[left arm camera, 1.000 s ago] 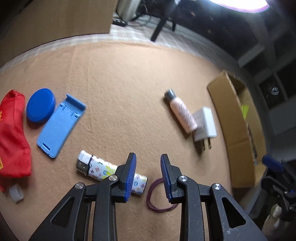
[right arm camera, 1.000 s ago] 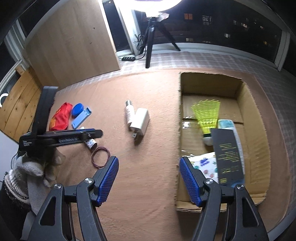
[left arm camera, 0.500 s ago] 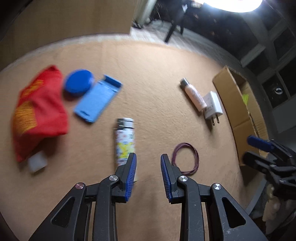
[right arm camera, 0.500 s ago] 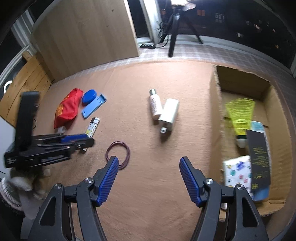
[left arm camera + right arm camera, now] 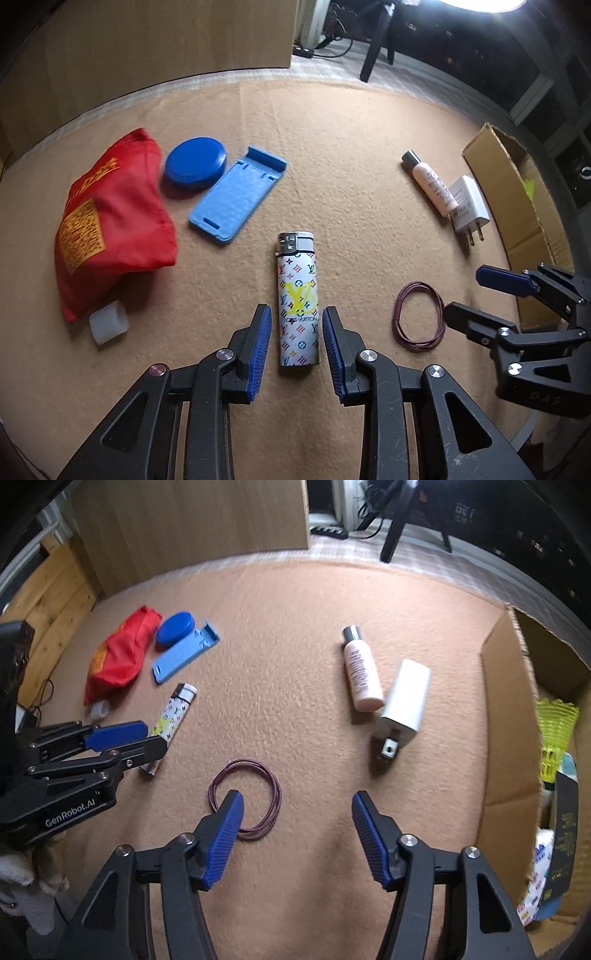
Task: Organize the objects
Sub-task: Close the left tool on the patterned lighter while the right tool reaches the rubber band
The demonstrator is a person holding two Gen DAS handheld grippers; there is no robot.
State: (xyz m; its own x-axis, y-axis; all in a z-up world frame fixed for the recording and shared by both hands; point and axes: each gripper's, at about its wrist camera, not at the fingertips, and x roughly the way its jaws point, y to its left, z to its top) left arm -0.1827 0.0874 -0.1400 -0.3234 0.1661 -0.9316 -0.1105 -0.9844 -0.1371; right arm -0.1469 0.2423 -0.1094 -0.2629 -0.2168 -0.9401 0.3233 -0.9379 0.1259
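A white patterned lighter [image 5: 297,300] lies on the tan mat, its lower end between the open blue pads of my left gripper [image 5: 295,332], with a gap on each side. It also shows in the right wrist view [image 5: 172,716]. My right gripper [image 5: 295,812] is open and empty above the mat, its left fingertip [image 5: 229,812] over a maroon rubber band [image 5: 255,797]. The band also shows in the left wrist view [image 5: 419,314]. A pink bottle [image 5: 360,670] and a white charger [image 5: 404,705] lie beyond. A cardboard box [image 5: 509,716] is at the right.
A red pouch [image 5: 107,221], a blue round lid [image 5: 194,162], a blue phone stand [image 5: 238,194] and a small white cap [image 5: 108,322] lie at the left. The box holds a yellow shuttlecock [image 5: 554,731] and packets. A wooden panel [image 5: 192,520] and a tripod [image 5: 397,535] stand behind.
My left gripper has swung left and lined up with the lighter, which now lies between its pads. My right gripper has moved left from the box to the rubber band.
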